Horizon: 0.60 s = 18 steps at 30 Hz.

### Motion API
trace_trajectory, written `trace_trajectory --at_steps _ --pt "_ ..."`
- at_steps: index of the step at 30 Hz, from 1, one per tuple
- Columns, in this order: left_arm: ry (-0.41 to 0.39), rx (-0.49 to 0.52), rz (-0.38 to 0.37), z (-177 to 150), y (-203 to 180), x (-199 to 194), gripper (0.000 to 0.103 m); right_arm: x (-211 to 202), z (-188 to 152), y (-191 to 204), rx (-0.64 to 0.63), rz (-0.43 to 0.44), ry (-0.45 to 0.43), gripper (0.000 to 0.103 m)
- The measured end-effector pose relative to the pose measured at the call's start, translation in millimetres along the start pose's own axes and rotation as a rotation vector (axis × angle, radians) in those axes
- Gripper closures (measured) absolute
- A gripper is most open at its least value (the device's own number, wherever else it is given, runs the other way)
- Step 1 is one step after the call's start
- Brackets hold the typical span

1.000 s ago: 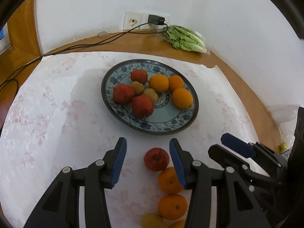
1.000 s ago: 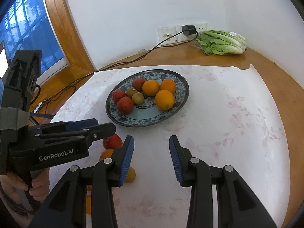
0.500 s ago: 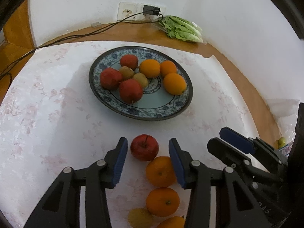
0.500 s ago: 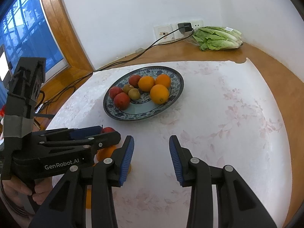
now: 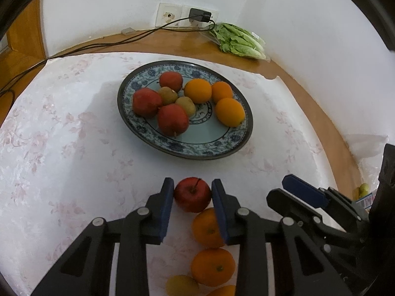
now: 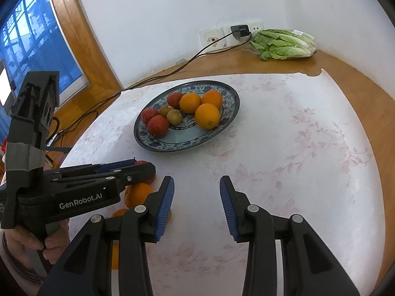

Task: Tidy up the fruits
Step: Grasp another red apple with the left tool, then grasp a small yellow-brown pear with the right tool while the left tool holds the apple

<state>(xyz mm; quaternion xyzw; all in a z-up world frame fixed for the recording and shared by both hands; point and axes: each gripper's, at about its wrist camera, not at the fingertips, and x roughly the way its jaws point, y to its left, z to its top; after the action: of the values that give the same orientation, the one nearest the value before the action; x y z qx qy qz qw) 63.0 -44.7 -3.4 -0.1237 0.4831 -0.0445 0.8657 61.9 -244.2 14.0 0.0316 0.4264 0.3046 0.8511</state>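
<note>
A blue patterned plate holds three red apples, two kiwis and three oranges; it also shows in the right wrist view. My left gripper is shut on a red apple on the tablecloth in front of the plate. Behind the apple lie several oranges in a row and a yellowish fruit. My right gripper is open and empty over bare cloth to the right of the left gripper.
A bag of lettuce lies at the back right by the wall socket. A black cable runs along the wooden table edge. A white bag sits at the right.
My left gripper has moved forward around the red apple and its jaws have closed on it. The right gripper has stayed open and shifted slightly.
</note>
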Motion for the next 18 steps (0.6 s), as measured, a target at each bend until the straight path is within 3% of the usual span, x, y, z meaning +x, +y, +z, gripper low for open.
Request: trace_trajectory --at_steps 18 --pt "-0.062 -0.032 0.047 -4.0 22.8 -25.2 0.070 -0.9 -10.6 12.9 -0.027 0.034 0.034 0.063"
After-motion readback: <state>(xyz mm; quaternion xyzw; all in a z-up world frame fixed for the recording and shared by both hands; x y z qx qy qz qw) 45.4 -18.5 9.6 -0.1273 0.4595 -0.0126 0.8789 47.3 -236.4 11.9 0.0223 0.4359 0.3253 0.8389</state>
